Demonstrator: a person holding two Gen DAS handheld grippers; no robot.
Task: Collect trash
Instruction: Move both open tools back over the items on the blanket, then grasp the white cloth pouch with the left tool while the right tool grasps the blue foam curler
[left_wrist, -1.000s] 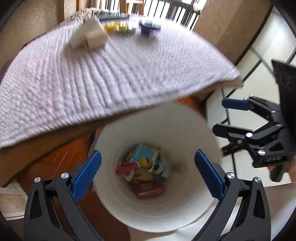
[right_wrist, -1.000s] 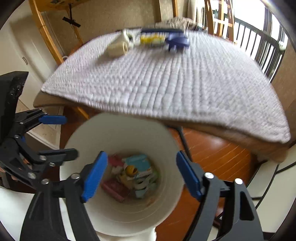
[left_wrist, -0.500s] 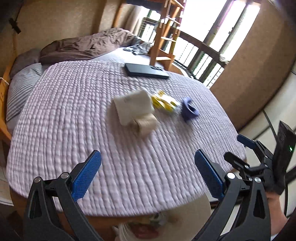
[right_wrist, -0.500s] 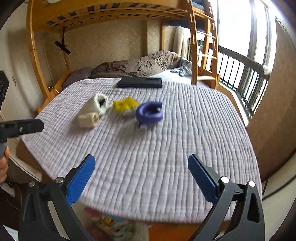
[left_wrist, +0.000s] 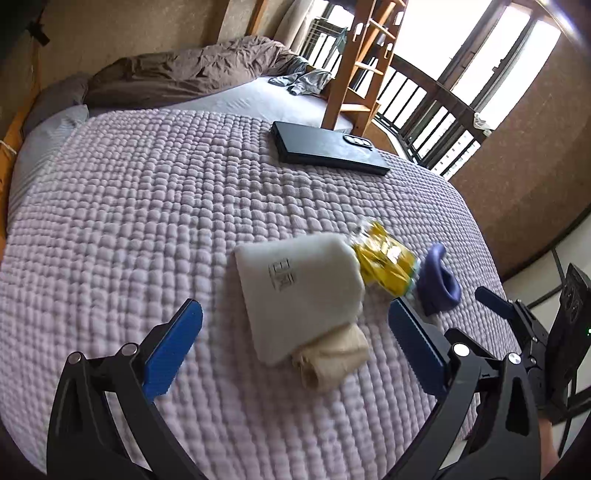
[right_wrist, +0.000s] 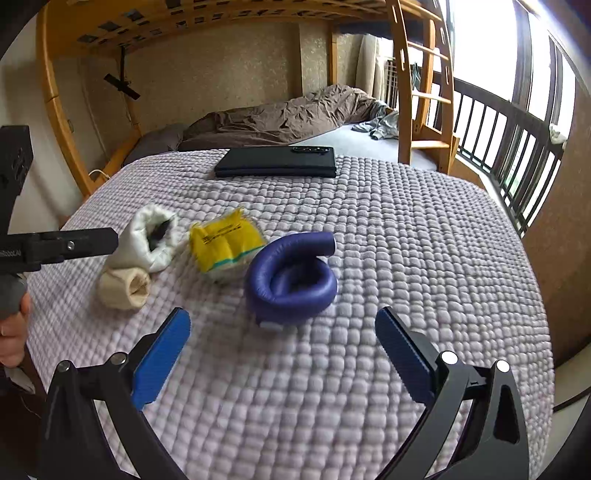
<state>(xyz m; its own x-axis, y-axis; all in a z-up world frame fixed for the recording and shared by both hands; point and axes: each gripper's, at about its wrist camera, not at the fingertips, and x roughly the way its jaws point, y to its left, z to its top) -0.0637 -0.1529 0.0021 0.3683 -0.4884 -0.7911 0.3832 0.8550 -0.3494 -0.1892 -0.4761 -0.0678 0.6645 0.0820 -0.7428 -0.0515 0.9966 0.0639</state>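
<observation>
My left gripper (left_wrist: 295, 347) and right gripper (right_wrist: 282, 350) hover over a quilted bed cover (right_wrist: 406, 240), jaws wide apart and empty. Ahead lie the trash: a white pouch (left_wrist: 299, 291), beige roll (right_wrist: 123, 288), yellow packet (right_wrist: 225, 245), purple coiled tube (right_wrist: 291, 277)

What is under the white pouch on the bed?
A beige roll pokes out from beneath the near corner of the white pouch, on the quilt. How far it runs underneath is hidden.
</observation>
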